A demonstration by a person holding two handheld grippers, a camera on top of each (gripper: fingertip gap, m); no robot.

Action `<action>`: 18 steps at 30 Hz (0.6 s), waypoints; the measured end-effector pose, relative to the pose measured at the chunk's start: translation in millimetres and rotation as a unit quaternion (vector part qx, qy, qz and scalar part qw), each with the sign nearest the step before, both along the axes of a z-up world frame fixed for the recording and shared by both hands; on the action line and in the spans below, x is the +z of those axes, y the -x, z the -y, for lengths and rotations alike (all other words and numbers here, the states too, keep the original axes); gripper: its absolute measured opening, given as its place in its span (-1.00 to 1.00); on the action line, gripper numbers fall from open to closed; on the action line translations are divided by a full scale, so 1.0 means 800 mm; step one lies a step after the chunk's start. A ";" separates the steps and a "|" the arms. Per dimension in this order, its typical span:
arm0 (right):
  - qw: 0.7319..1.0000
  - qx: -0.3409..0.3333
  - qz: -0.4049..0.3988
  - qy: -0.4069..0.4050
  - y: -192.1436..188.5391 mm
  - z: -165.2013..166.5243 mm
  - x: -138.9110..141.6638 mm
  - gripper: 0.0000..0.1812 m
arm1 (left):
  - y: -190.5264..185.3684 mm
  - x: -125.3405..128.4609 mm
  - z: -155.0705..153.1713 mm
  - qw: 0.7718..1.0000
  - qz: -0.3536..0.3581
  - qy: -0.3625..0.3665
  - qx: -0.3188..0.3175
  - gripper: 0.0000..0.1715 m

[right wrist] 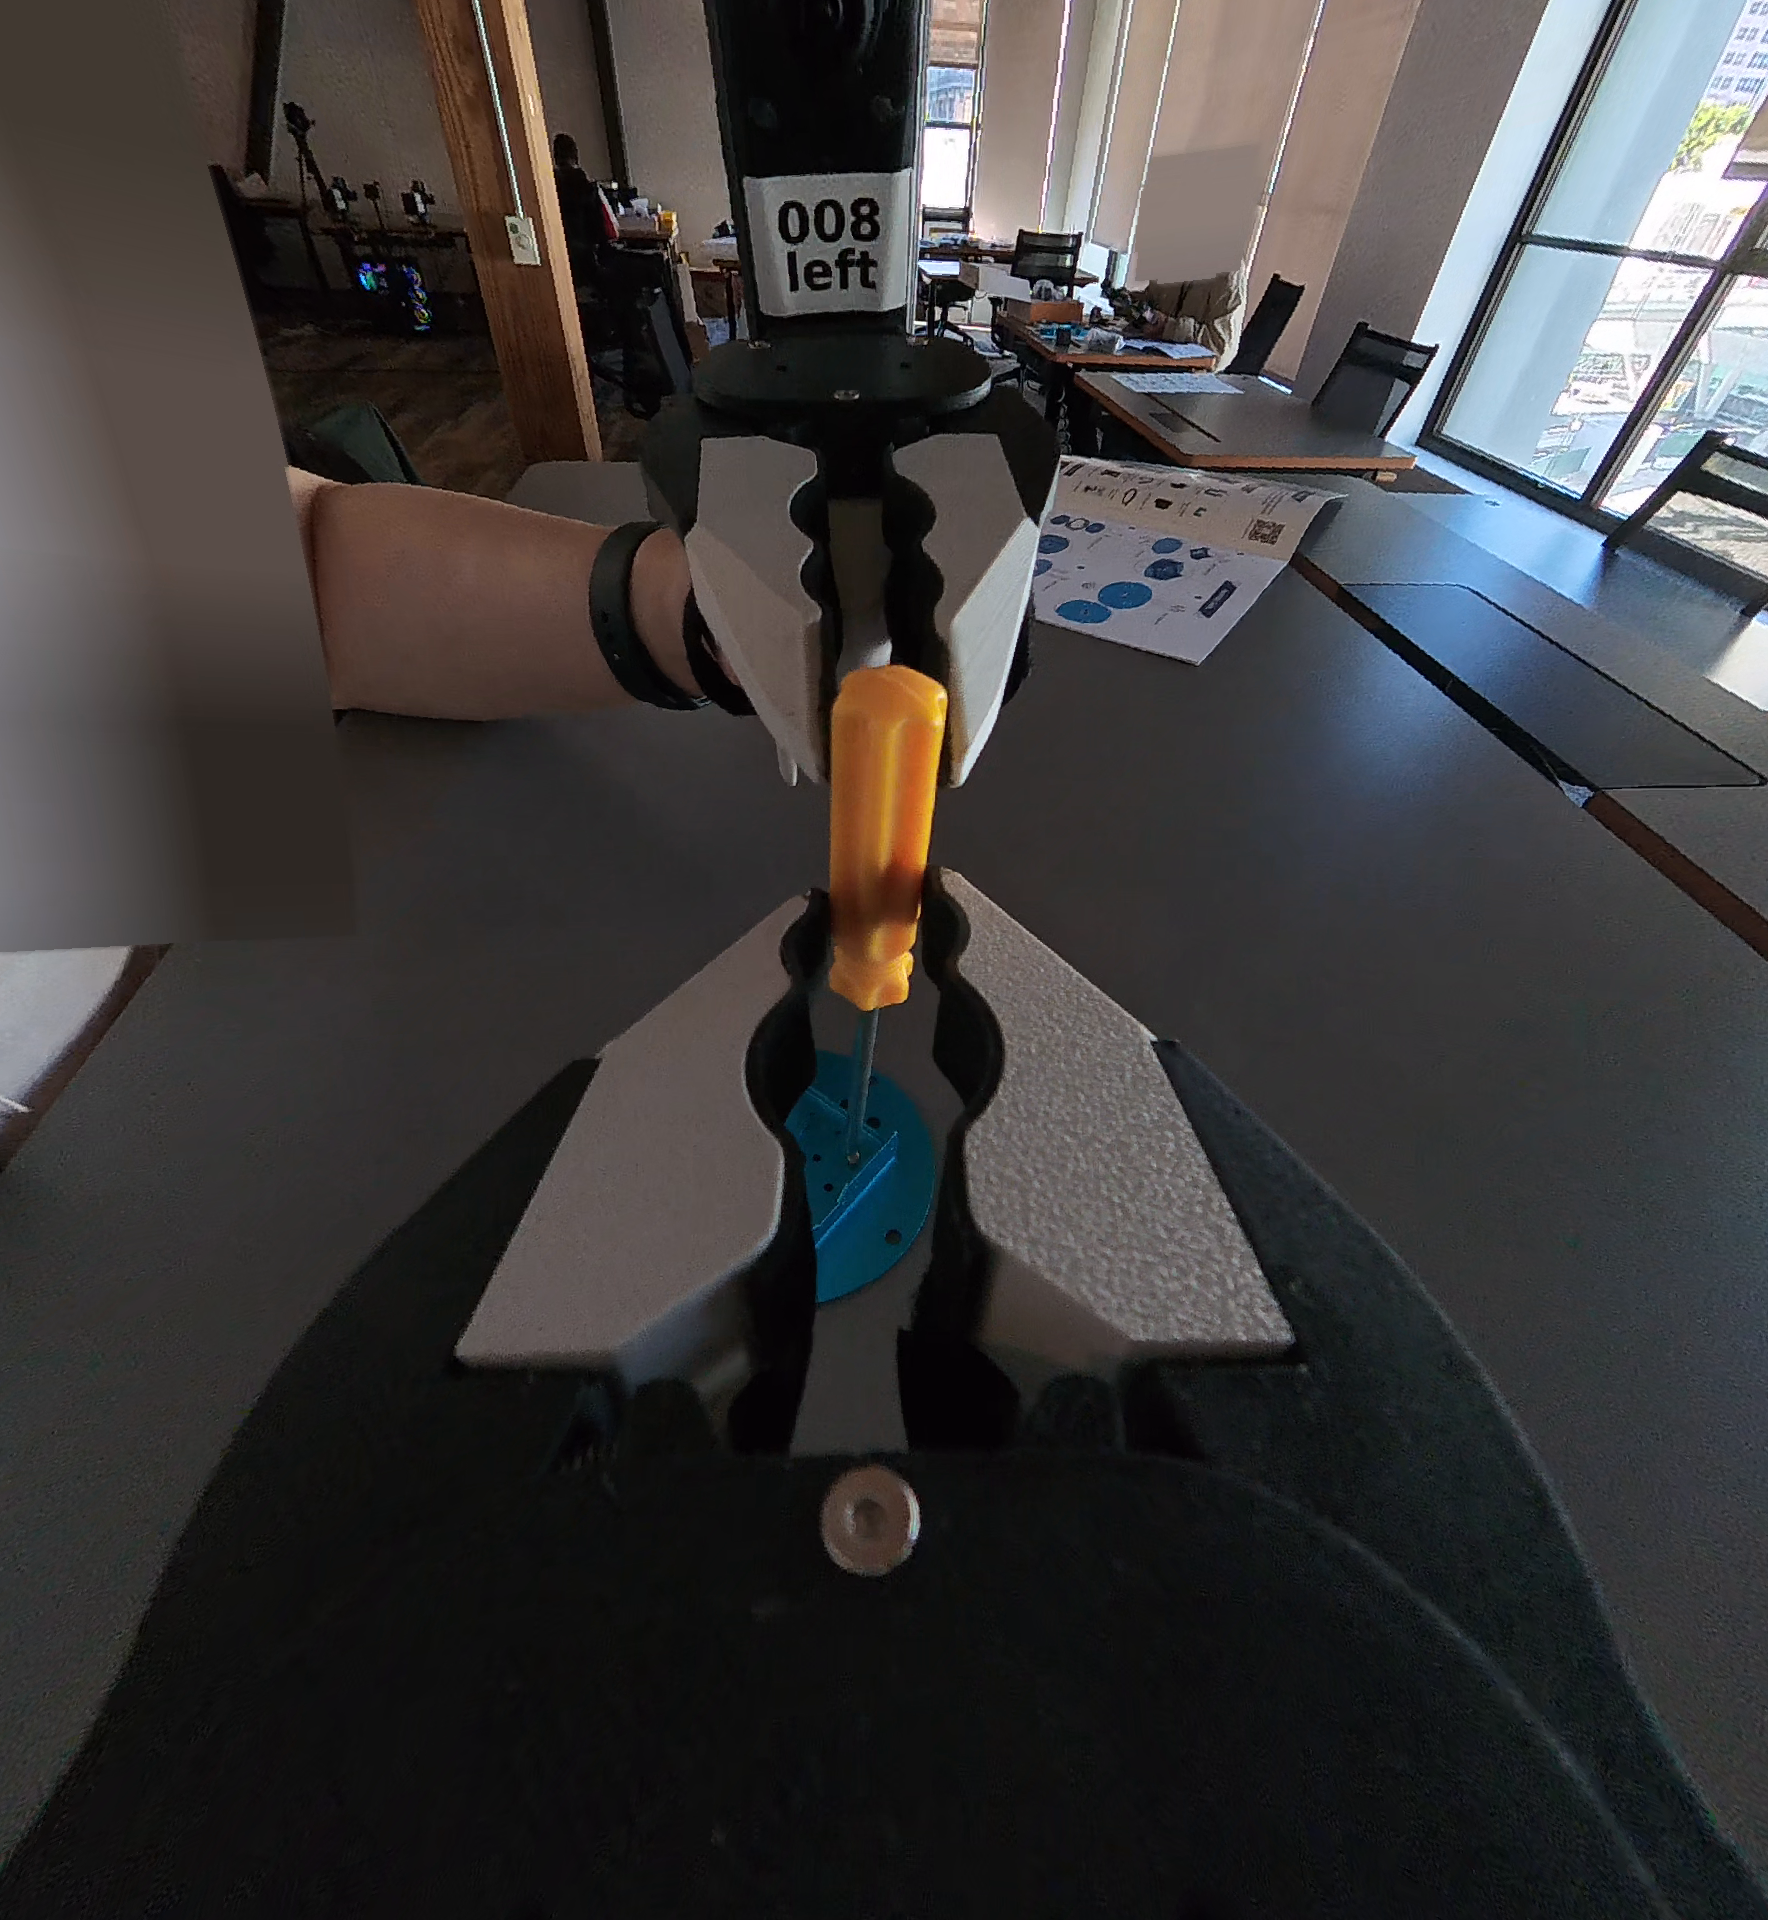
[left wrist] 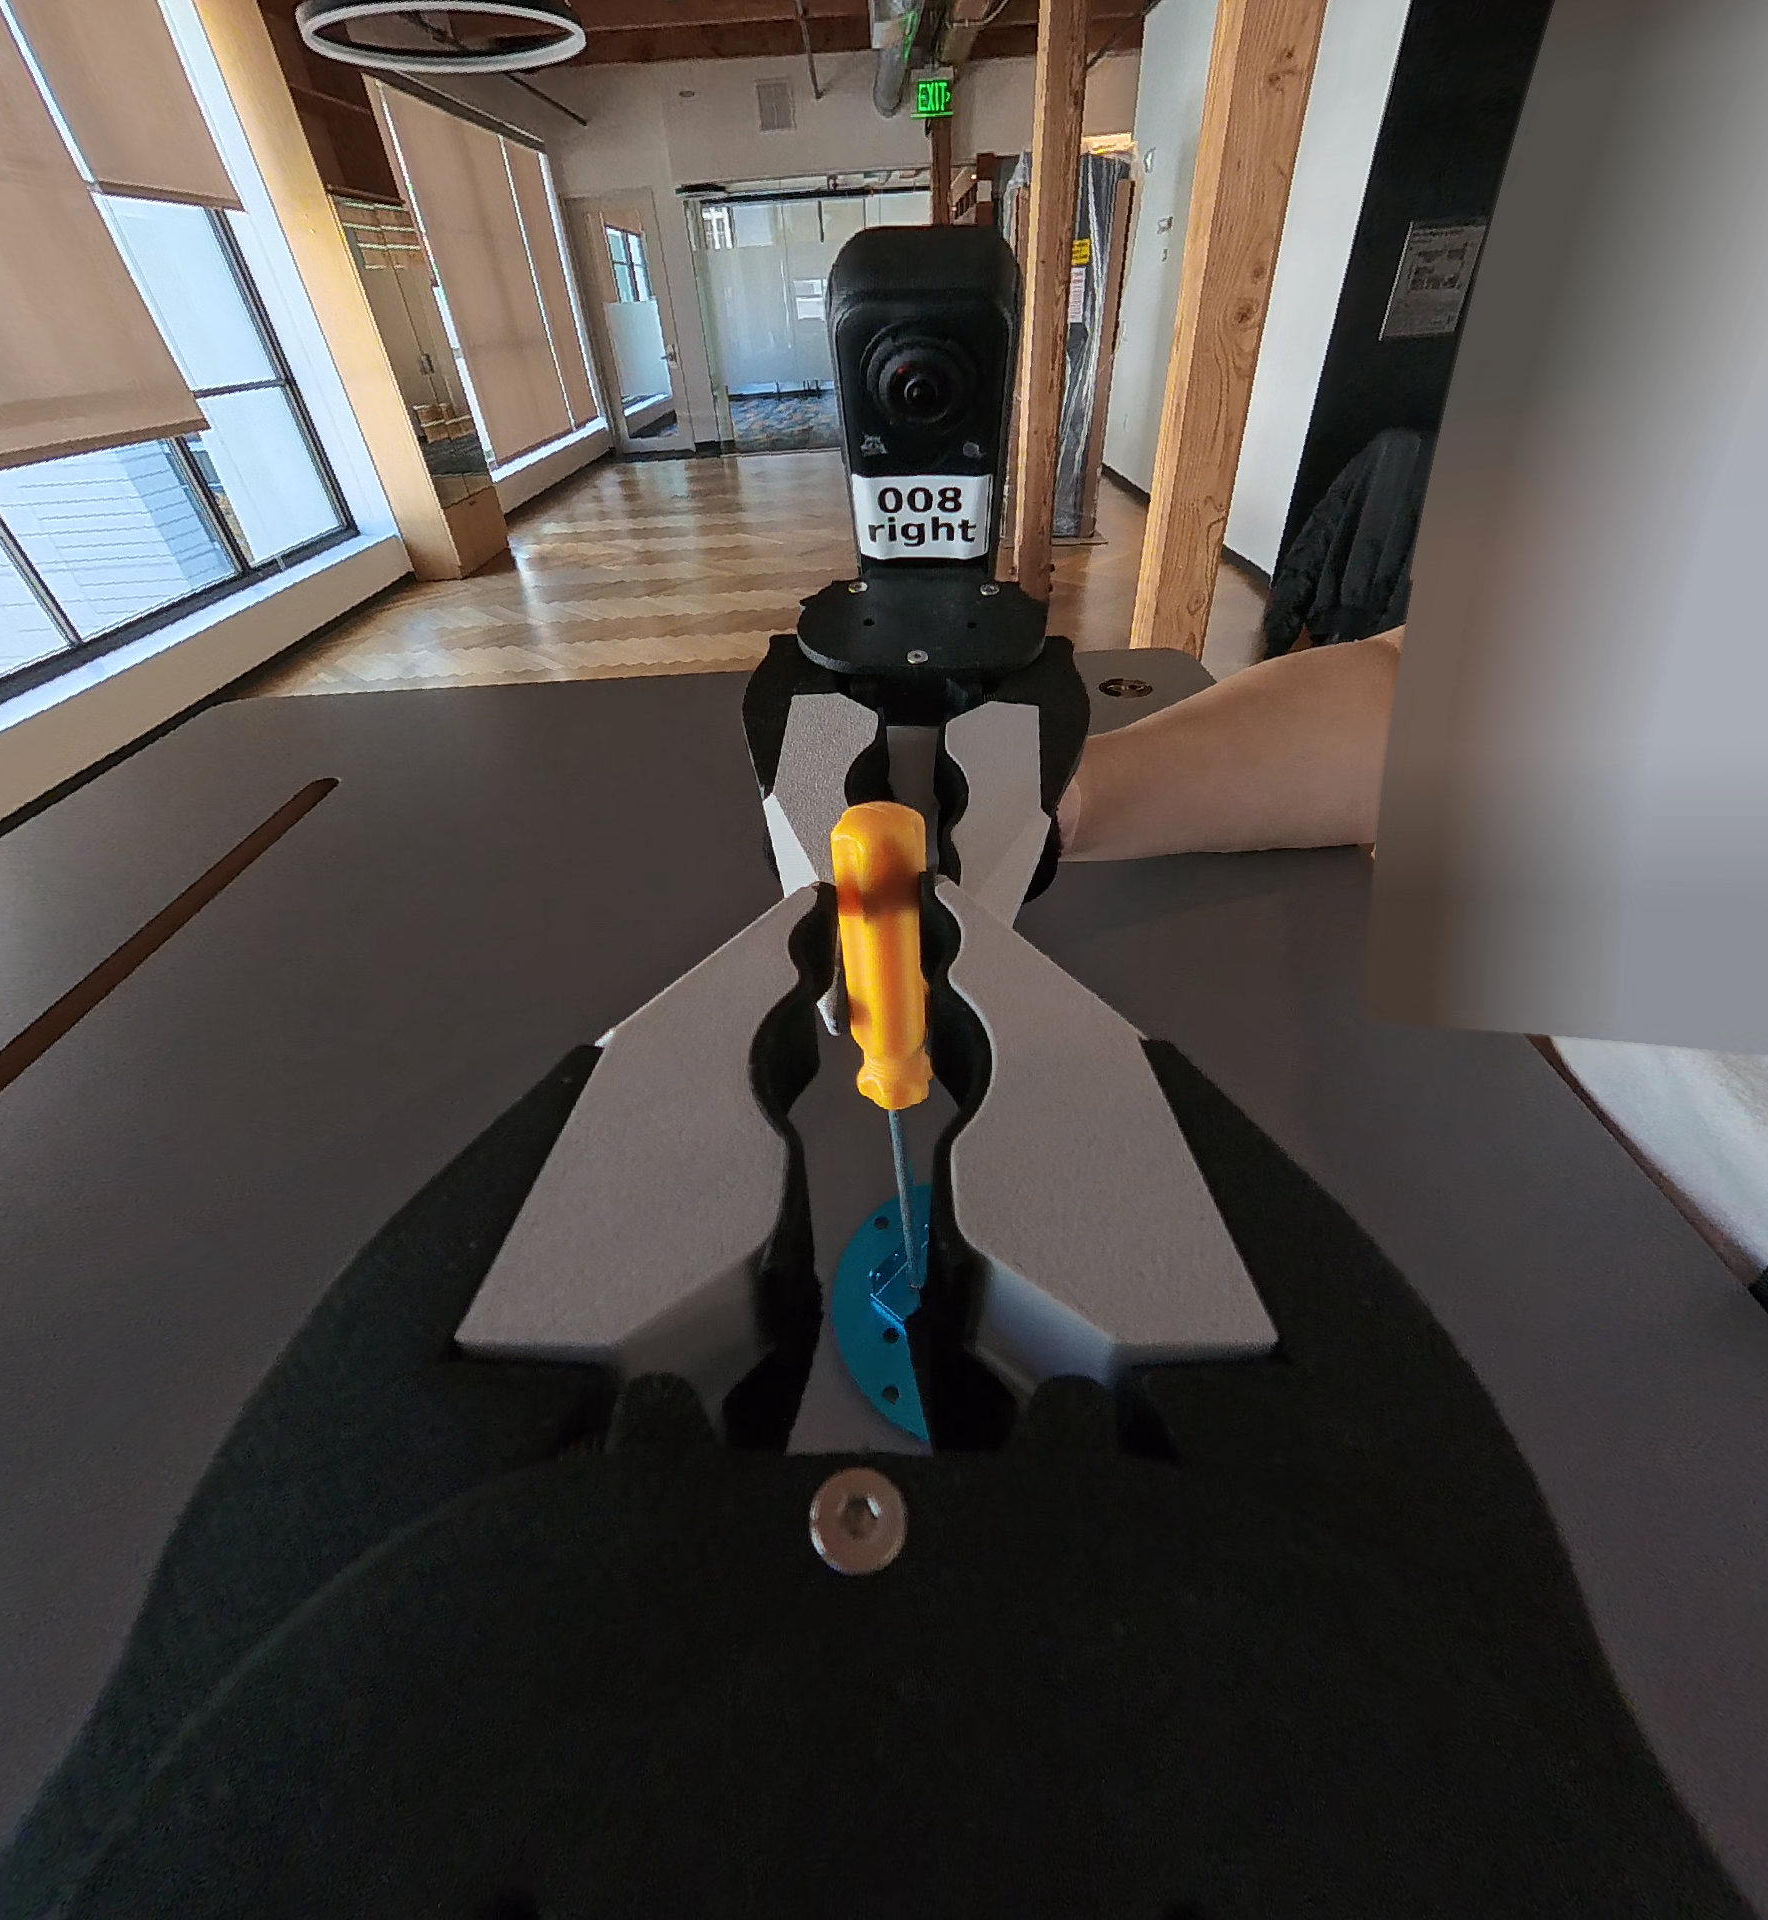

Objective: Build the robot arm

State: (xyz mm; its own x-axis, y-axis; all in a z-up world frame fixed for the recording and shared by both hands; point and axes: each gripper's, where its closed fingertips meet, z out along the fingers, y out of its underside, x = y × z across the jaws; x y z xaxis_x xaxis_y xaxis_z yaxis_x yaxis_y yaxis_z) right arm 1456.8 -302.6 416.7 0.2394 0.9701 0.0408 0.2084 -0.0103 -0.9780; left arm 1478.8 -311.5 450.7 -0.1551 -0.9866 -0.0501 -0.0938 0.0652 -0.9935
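Note:
A screwdriver (left wrist: 885,987) with a yellow handle stands upright, its thin shaft tip resting on a blue round plate (left wrist: 875,1340) with small holes and a raised bracket. The plate lies on the dark table (left wrist: 444,935). My left gripper (left wrist: 882,894) is shut on the upper part of the handle. My right gripper (left wrist: 916,873) faces it from the far side. In the right wrist view my right gripper (right wrist: 878,888) is shut on the lower part of the screwdriver (right wrist: 885,790), with the left gripper (right wrist: 885,774) opposite. The blue plate (right wrist: 901,1195) shows through the finger gap.
A printed instruction sheet (right wrist: 1171,551) lies on the table (right wrist: 1275,935) behind the left gripper. A person's forearm (right wrist: 444,603) with a black wristband (right wrist: 620,613) reaches in. The table has a long slot (left wrist: 132,935) and a recessed panel (right wrist: 1534,675). Other desks and chairs stand farther off. Both grippers' tips are close together, under 4 cm apart. The blue round plate (left wrist: 875,1340) sits 10 cm or so from the ends of my right fingers.

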 end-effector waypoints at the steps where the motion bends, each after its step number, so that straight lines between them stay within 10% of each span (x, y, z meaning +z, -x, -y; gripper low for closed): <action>1: 1.000 0.001 0.000 0.001 0.000 0.000 -0.001 -0.82 | 0.000 0.000 0.000 1.000 0.000 0.000 0.000 -0.85; 18: 1.000 -0.007 0.023 -0.018 0.004 -0.002 -0.001 -0.81 | 0.004 -0.004 0.001 1.000 -0.003 0.026 -0.014 -0.65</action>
